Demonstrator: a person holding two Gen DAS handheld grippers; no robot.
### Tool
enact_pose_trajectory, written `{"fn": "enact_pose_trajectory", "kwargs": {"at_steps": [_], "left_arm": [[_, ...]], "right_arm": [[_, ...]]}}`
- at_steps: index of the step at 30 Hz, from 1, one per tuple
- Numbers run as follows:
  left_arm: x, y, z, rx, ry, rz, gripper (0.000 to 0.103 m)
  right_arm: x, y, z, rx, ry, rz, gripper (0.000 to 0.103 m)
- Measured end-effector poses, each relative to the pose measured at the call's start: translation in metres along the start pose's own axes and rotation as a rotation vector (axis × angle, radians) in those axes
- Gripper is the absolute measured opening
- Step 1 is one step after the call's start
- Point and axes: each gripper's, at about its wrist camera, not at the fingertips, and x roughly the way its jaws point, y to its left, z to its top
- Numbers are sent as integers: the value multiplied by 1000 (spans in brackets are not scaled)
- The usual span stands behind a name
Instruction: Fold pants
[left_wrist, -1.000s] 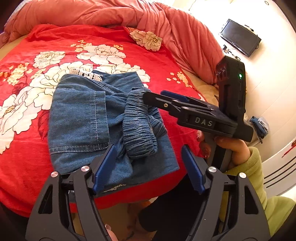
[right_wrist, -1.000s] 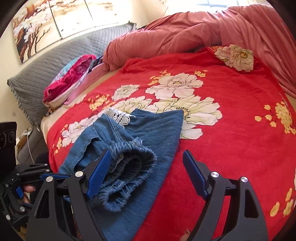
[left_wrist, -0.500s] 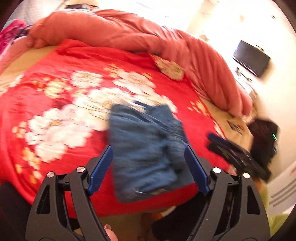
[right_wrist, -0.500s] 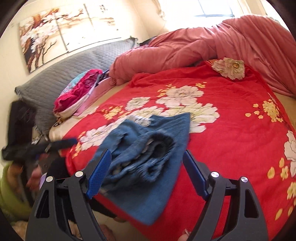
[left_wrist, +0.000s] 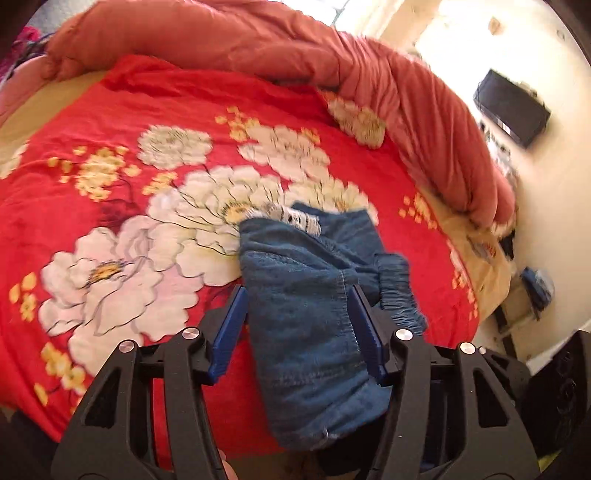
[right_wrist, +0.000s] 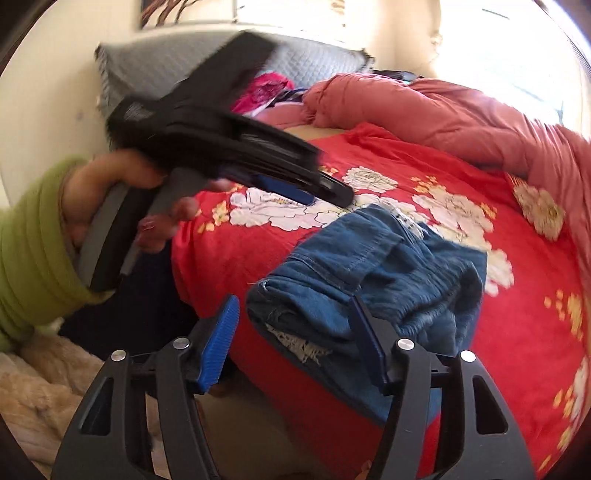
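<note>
The blue denim pants (left_wrist: 314, 295) lie folded into a bundle at the near edge of the bed on the red floral blanket (left_wrist: 147, 177). A white lace trim shows at their far end. My left gripper (left_wrist: 295, 332) is open and empty, its blue pads above the near part of the pants. My right gripper (right_wrist: 299, 339) is open and empty, held over the bundle's near corner (right_wrist: 369, 273). The left gripper also shows in the right wrist view (right_wrist: 317, 190), held in a hand with a green sleeve, beyond and left of the pants.
A bunched salmon duvet (left_wrist: 258, 48) lies along the far side of the bed. A grey headboard cushion (right_wrist: 177, 62) and pink clothes (right_wrist: 266, 86) are at the head. A black screen (left_wrist: 511, 105) sits on the floor at right.
Both grippers have pulled away from the pants and swung around. The left has moved over the bundle's near edge; the right now looks from the bed's corner. The pants lie still.
</note>
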Motion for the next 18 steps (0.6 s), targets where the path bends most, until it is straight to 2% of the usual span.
{"fn": "enact_pose_trajectory", "kwargs": {"at_steps": [3,5,6,7,9,13,18], "left_arm": [[22,-4,4,38,41,20,49],[34,-3,6,40,65,33,49],[42,-1,7,40,80,45,49],[47,1,7,33,89,50,49],[54,4,7,25,102,51,49],[58,7,8,26,104,46,50],[60,7,9,24,93,47,52]], "right_arm": [[16,9,8,-114,29,-38,58],[29,11,10,-159,40,-54,52],[38,9,10,-171,62,-54,31],[44,7,8,-168,81,-31,20],[48,5,3,-140,98,27,11],[35,15,-12,-185,122,61,8],[49,3,-31,-90,153,98,9]]}}
